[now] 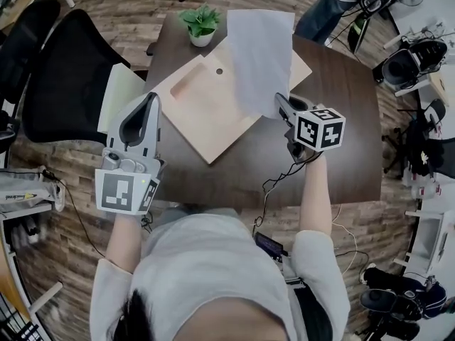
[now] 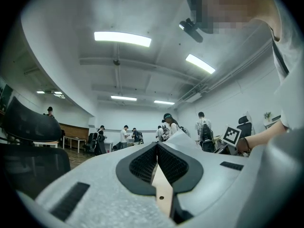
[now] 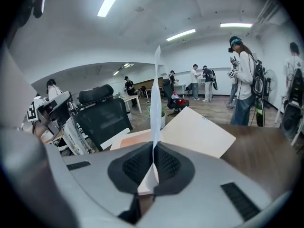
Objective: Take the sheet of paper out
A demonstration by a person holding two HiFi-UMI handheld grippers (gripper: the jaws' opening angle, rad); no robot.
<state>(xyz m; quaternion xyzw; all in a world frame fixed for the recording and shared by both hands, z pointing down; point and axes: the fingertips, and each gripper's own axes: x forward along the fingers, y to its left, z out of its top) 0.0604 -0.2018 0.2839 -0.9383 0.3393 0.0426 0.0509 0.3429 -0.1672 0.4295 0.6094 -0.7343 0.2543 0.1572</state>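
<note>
One light, limp sheet of paper (image 3: 156,89), pinched at its near edge by the right gripper (image 3: 153,160); left gripper (image 2: 156,163) clamps the folder (image 1: 206,112).

White paper sheet (image 1: 259,55) raised upright over tan envelope (image 1: 206,112).

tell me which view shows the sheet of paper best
The head view: the whole sheet of paper faces the camera, its lower corner pinched by the right gripper. The right gripper view catches it edge-on, a thin strip rising from the shut jaws. The left gripper view shows at most a pale tip, possibly the sheet.
</note>
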